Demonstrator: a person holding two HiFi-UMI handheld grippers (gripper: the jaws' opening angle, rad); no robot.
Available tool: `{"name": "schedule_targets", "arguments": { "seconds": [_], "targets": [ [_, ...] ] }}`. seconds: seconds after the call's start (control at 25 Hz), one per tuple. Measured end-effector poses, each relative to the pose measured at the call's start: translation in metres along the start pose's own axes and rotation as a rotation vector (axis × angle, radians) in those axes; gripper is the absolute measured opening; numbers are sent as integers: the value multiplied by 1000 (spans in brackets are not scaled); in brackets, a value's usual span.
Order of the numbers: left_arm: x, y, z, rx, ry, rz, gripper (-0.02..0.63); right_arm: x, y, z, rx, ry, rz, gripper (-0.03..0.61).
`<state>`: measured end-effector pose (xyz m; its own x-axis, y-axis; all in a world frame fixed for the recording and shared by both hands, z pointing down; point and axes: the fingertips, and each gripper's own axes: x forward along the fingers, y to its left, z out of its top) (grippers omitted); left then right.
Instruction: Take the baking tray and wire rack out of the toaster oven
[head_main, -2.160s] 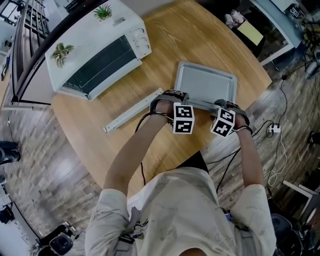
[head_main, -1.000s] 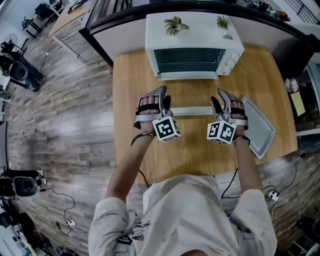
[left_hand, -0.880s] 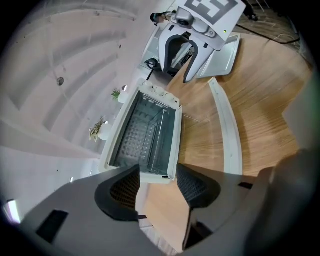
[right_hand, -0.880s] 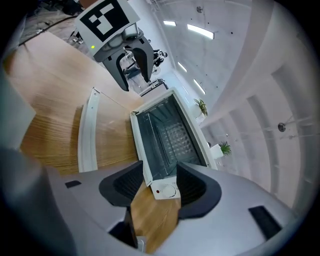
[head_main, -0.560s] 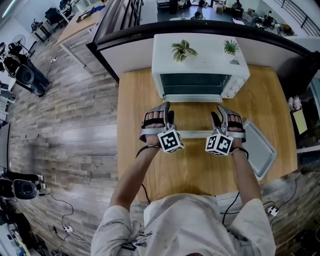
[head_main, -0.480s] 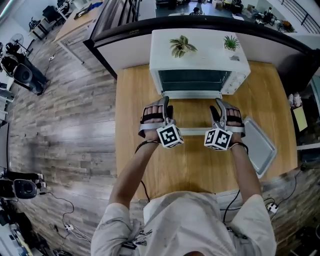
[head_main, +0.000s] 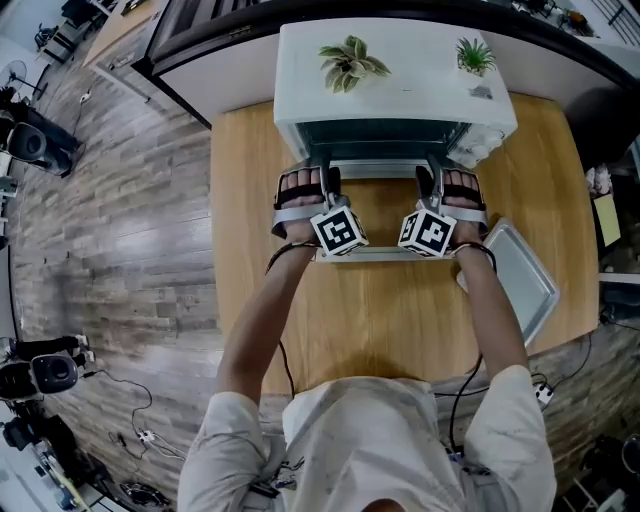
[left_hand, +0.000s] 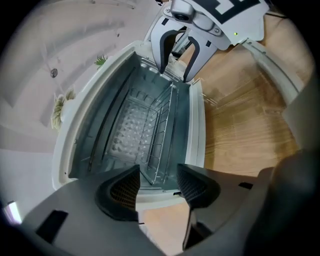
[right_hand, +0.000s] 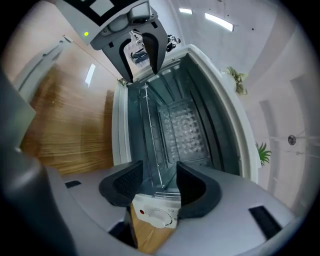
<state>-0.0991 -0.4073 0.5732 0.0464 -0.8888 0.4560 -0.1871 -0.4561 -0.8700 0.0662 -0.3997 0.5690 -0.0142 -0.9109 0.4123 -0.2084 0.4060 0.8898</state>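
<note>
**Both grippers at oven mouth, open**

Left gripper (left_hand: 157, 184) and right gripper (right_hand: 160, 184): jaws apart, gripping nothing, aimed at rack (left_hand: 161, 131) front edge. Rack sits inside oven (head_main: 395, 70). Tray (head_main: 522, 278) lies on table (head_main: 250, 200), off to the right.

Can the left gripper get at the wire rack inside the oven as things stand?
Probably yes. The toaster oven stands open, the left gripper has its jaws apart just before the wire rack, and nothing blocks the way.
</note>
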Motion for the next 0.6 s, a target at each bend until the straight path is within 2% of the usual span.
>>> {"name": "schedule_targets", "arguments": {
  "seconds": [0.32, 0.48, 0.6],
  "targets": [
    [44, -7, 7, -13, 20, 20, 247, 45, 3, -7, -23, 27, -34, 225],
    [57, -5, 14, 13, 27, 32, 241, 60, 2, -7, -46, 42, -59, 216],
    [64, -13, 16, 14, 54, -23, 229, 70, -3, -10, -51, 54, -73, 211]
  ]
}}
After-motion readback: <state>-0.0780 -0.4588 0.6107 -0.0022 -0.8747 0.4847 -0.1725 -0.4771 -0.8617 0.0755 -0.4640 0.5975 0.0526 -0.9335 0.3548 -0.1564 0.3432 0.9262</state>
